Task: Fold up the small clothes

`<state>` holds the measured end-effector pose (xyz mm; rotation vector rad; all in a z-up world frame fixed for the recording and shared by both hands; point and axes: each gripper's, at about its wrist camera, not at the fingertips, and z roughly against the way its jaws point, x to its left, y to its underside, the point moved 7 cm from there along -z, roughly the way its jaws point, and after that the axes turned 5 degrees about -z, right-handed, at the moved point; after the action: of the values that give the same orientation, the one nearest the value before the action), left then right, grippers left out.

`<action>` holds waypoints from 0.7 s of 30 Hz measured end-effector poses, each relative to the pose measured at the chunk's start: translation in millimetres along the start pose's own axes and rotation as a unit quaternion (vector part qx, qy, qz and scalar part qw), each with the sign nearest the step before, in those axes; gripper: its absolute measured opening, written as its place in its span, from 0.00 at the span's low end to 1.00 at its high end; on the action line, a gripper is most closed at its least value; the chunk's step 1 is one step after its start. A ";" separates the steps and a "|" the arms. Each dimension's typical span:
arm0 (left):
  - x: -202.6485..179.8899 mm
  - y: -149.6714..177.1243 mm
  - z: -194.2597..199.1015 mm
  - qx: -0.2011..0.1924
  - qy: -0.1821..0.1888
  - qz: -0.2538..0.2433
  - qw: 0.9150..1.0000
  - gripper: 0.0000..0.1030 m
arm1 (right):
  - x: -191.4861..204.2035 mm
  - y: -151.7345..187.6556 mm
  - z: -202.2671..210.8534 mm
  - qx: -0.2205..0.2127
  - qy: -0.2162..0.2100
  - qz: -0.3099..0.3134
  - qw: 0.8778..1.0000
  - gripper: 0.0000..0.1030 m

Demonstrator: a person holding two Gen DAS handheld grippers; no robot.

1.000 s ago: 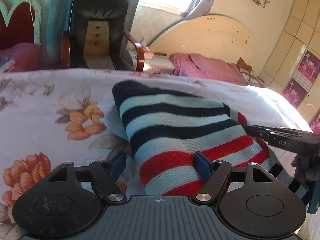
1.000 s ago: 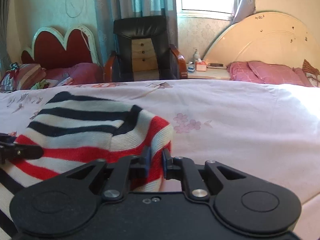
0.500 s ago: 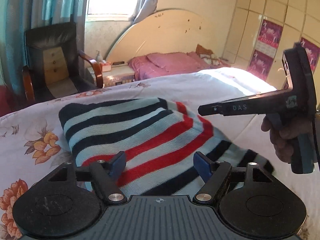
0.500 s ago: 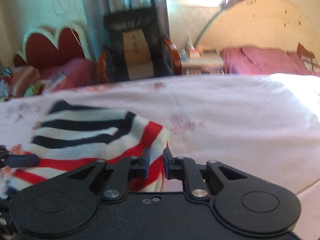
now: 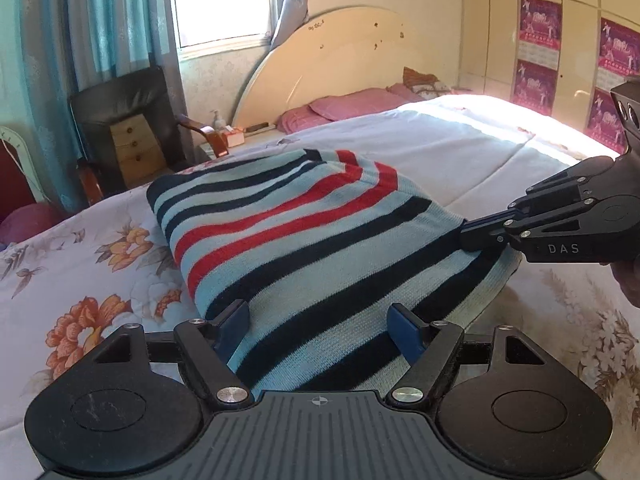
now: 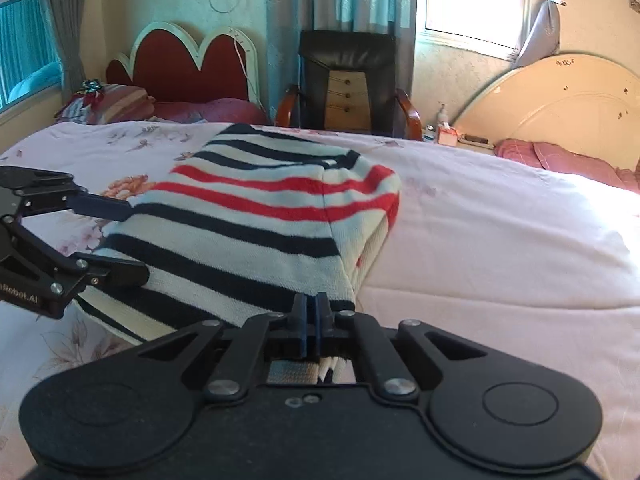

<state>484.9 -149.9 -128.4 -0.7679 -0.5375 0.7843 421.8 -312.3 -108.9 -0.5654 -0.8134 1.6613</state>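
A folded knit sweater striped in pale blue, navy and red lies on the flowered bedsheet. My left gripper is open wide, its blue pads over the sweater's near edge with fabric between them, and the cloth reaches past the right finger. The right gripper comes in from the right and is shut on the sweater's right edge. In the right wrist view the right gripper pinches the sweater at its near corner, with striped cloth showing behind the fingers. The left gripper stands at the sweater's left edge.
The bed stretches wide to the right of the sweater, in bright sun at its far side. Beyond it stand a black armchair, a nightstand with a bottle and tissue box, a cream headboard and a red headboard. A hand holds the right gripper.
The right gripper's fingers have come together on the sweater's edge. Both views have swung across the room, and the sweater now lies turned, lengthwise between the two grippers. The left fingers stay equally wide.
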 end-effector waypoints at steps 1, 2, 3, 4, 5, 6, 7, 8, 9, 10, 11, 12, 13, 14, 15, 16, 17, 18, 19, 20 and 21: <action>-1.1 3.5 -1.4 0.005 -0.005 -0.001 1.000 0.72 | 2.2 3.8 -2.0 0.005 0.005 0.007 1.000 0.03; -2.3 5.9 -0.7 0.005 -0.010 0.001 1.000 0.72 | 6.1 11.0 -3.3 0.006 0.014 0.023 1.000 0.03; -2.1 7.3 -1.3 0.006 -0.011 0.003 1.000 0.72 | 8.8 14.8 -5.3 0.008 0.021 0.033 0.999 0.03; -2.6 8.8 -0.1 0.008 -0.013 0.006 1.000 0.72 | 11.7 20.5 -5.2 0.007 0.026 0.035 0.999 0.03; 0.3 9.7 -0.5 0.010 -0.013 0.011 1.000 0.72 | 13.5 22.8 -4.2 0.005 0.031 0.040 0.999 0.03; 1.8 10.7 -0.1 0.014 -0.012 0.019 1.000 0.72 | 15.0 23.4 -3.8 0.004 0.037 0.045 0.998 0.03; 3.1 12.5 1.2 0.017 -0.011 0.025 0.999 0.72 | 15.4 23.1 -3.4 0.004 0.040 0.041 0.998 0.04; 3.3 14.6 1.9 0.020 -0.012 0.029 0.999 0.72 | 14.9 23.5 -2.5 0.005 0.042 0.036 0.998 0.04; 3.5 16.6 1.5 0.023 -0.010 0.033 0.999 0.72 | 15.8 23.2 -2.3 0.006 0.044 0.036 0.998 0.06; 5.0 19.3 1.4 0.025 -0.009 0.039 0.999 0.72 | 17.4 24.1 -2.6 0.007 0.047 0.039 0.998 0.06; 5.5 22.3 3.4 0.027 -0.009 0.045 0.999 0.72 | 18.7 24.4 -2.3 0.008 0.050 0.042 0.998 0.07; 4.9 25.7 2.3 0.028 -0.008 0.050 0.998 0.72 | 20.2 25.7 -2.1 0.010 0.052 0.044 0.998 0.08; 4.3 29.8 3.5 0.032 -0.008 0.054 0.998 0.72 | 20.9 26.3 -1.2 0.012 0.054 0.045 0.997 0.10; 3.7 34.5 4.4 0.038 -0.006 0.057 0.998 0.72 | 20.6 27.9 0.6 0.012 0.055 0.044 0.997 0.11; 2.1 41.9 3.3 0.051 -0.004 0.058 0.997 0.72 | 20.2 28.3 1.8 0.013 0.056 0.043 0.997 0.13; 1.2 50.2 1.7 0.065 -0.008 0.054 0.996 0.72 | 19.4 30.1 3.7 0.013 0.058 0.043 0.997 0.19; 0.7 57.0 4.1 0.062 -0.011 0.049 0.997 0.72 | 17.5 31.6 4.8 0.014 0.063 0.041 0.997 0.25; 1.5 60.7 8.8 0.061 -0.008 0.054 0.997 0.72 | 14.0 32.7 5.7 0.015 0.069 0.034 0.997 0.37; 4.6 62.8 15.3 0.062 -0.009 0.059 0.996 0.72 | 9.2 32.9 9.2 0.008 0.066 0.020 0.998 0.35; 8.8 62.8 24.1 0.054 -0.012 0.061 0.997 0.72 | 3.5 31.0 16.2 -0.006 0.054 -0.006 0.999 0.32; 14.3 61.2 33.6 0.039 -0.013 0.064 0.997 0.72 | -2.2 28.8 24.9 -0.021 0.035 -0.036 0.999 0.27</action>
<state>444.9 -96.3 -153.3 -0.7263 -0.4814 0.9303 385.7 -323.2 -115.0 -0.6131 -0.8108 1.5532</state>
